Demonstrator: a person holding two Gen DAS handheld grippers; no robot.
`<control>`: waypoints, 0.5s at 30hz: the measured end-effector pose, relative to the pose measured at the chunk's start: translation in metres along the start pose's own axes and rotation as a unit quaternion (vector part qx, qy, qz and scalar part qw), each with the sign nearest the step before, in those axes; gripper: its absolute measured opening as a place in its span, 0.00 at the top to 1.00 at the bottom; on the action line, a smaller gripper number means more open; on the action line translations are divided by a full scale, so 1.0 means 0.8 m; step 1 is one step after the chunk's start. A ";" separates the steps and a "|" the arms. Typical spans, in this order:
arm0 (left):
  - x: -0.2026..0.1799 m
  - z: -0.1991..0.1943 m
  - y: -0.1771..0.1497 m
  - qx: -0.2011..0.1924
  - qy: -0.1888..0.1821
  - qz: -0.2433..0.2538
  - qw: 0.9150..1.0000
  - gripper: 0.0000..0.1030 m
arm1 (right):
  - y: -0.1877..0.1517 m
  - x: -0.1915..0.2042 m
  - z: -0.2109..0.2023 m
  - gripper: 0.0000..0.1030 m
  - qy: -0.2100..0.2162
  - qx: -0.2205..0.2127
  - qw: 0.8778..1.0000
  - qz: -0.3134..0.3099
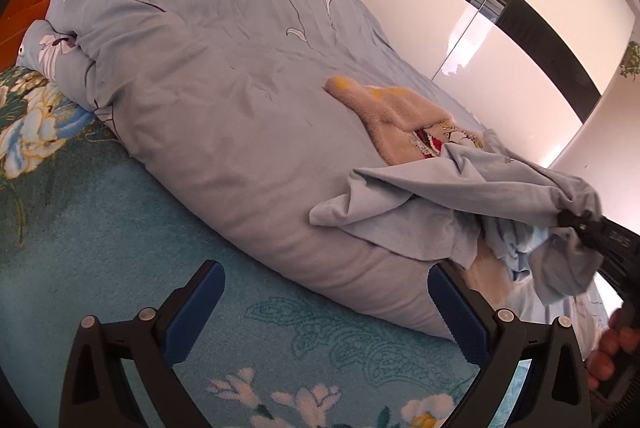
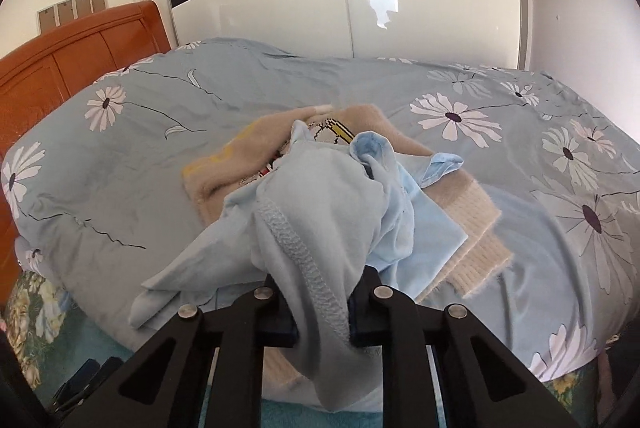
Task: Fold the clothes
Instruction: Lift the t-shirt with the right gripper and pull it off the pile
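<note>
From the left wrist, the left gripper (image 1: 324, 312) gapes wide and empty above the teal floral blanket (image 1: 120, 268). The right gripper (image 1: 576, 222) pinches a crumpled pale-blue cotton garment (image 1: 420, 200), lifted off the grey-blue daisy-print duvet (image 1: 208, 100).

From the right wrist, its jaws clamp the garment's stitched hem (fabric bunched between them), over a beige fuzzy sweater (image 2: 476, 228).

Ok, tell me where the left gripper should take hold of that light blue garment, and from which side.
Take the loose corner of the light blue garment that trails onto the quilt, coming in from the teal blanket side. That edge lies free and flat, opposite the bunch the right gripper clamps, and the open left gripper already faces it.
</note>
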State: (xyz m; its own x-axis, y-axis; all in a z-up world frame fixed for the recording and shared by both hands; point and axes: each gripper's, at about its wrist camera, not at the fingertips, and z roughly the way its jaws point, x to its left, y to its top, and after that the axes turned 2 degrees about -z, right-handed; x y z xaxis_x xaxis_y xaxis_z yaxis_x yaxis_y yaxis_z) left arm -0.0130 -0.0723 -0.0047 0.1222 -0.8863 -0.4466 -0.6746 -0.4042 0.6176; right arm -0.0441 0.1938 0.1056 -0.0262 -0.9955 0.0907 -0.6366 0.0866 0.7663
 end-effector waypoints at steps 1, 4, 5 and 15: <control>-0.003 -0.005 0.001 -0.002 -0.002 0.002 1.000 0.00 | -0.004 0.000 -0.013 0.83 -0.004 0.010 1.000 -0.003; -0.013 -0.022 0.003 -0.004 -0.005 0.015 1.000 0.00 | -0.022 -0.001 -0.051 0.84 -0.020 0.043 0.999 -0.016; -0.018 -0.028 0.003 -0.001 -0.005 0.022 1.000 0.00 | -0.028 -0.001 -0.064 0.84 -0.026 0.054 0.998 -0.020; -0.050 -0.121 -0.053 0.082 0.032 0.146 0.985 0.00 | -0.130 -0.042 -0.167 0.84 -0.082 0.155 0.984 -0.025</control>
State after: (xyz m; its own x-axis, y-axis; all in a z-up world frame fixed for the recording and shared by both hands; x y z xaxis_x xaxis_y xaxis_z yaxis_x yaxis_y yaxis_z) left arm 0.0812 -0.0419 0.0494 -0.0516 -0.9739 -0.2208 -0.7955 -0.0936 0.5986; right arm 0.1261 0.2233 0.1077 -0.0970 -0.9931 -0.0656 -0.8446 0.0473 0.5333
